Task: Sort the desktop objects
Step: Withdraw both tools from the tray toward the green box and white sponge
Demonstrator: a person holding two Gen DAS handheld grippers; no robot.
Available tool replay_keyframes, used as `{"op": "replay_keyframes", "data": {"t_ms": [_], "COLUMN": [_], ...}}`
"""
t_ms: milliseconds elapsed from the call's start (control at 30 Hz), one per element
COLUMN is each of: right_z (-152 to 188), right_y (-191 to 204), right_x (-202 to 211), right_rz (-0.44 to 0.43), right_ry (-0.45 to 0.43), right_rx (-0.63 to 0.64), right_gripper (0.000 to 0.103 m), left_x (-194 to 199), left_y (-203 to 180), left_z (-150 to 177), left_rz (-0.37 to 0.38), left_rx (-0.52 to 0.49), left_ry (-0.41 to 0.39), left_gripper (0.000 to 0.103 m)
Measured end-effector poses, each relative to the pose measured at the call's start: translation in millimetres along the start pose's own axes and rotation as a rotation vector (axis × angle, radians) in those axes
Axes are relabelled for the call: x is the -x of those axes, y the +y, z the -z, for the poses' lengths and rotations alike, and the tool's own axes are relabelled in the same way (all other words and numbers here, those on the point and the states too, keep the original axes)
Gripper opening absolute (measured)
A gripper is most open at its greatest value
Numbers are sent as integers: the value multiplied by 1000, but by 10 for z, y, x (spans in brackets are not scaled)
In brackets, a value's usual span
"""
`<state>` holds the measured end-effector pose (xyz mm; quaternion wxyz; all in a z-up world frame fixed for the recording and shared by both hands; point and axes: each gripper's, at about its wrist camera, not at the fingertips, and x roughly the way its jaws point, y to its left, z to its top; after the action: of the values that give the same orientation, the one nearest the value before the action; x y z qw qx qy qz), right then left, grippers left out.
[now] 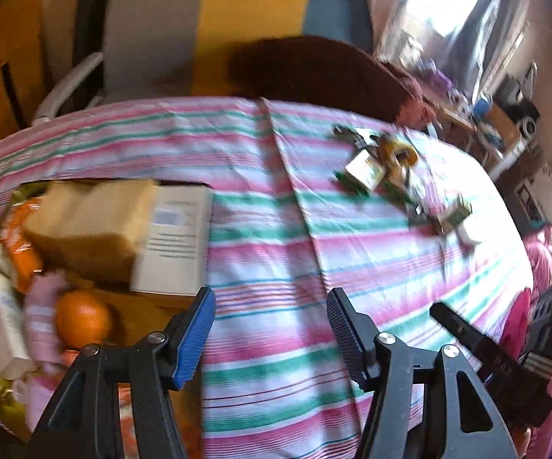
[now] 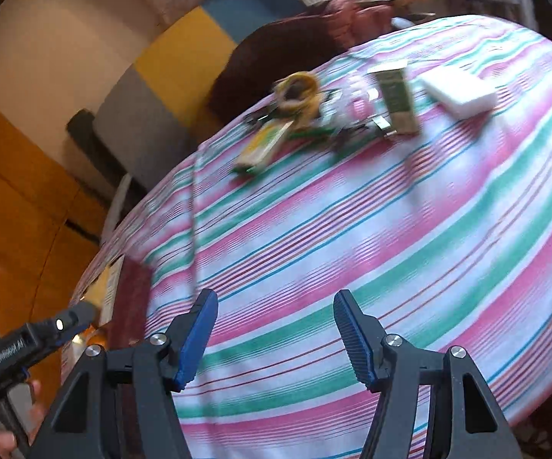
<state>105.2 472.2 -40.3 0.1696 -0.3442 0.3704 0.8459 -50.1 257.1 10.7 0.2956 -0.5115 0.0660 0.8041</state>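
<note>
Looking past our left tool (image 1: 271, 329), jaws wide and empty, we see striped cloth on the bench (image 1: 260, 206) ahead. Beside its left finger we count one orange (image 1: 82, 317), one tan box (image 1: 92, 225) and one white box (image 1: 174, 239) among blurred packets. Ahead and to the right lies a cluttered pile (image 1: 387, 168), too smeared to count. Our right tool (image 2: 275, 334) also gapes wide, holding nothing. Far ahead of it we count one yellow tape roll (image 2: 299, 90), one green carton (image 2: 396, 101), one white block (image 2: 459, 91). Open cloth lies between; the bench edge curves away on the left.
</note>
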Motion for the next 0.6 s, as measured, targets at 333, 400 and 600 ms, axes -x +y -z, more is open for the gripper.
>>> {"op": "replay_keyframes", "data": {"t_ms": [333, 400, 600], "right_z": [-623, -887, -1579], "right_y": [-519, -549, -509], "right_x": [109, 123, -121], "right_rz": [109, 129, 177], "right_ry": [-98, -142, -194], "right_rx": [1, 12, 73], "right_gripper": [65, 65, 65], "left_x": [-653, -731, -861], "left_y": [-481, -499, -510], "left_z": [109, 116, 159], "left_rz": [-80, -100, -104], "left_rx": [-130, -131, -114], "left_ry": [119, 131, 169], "left_gripper": [61, 61, 61]}}
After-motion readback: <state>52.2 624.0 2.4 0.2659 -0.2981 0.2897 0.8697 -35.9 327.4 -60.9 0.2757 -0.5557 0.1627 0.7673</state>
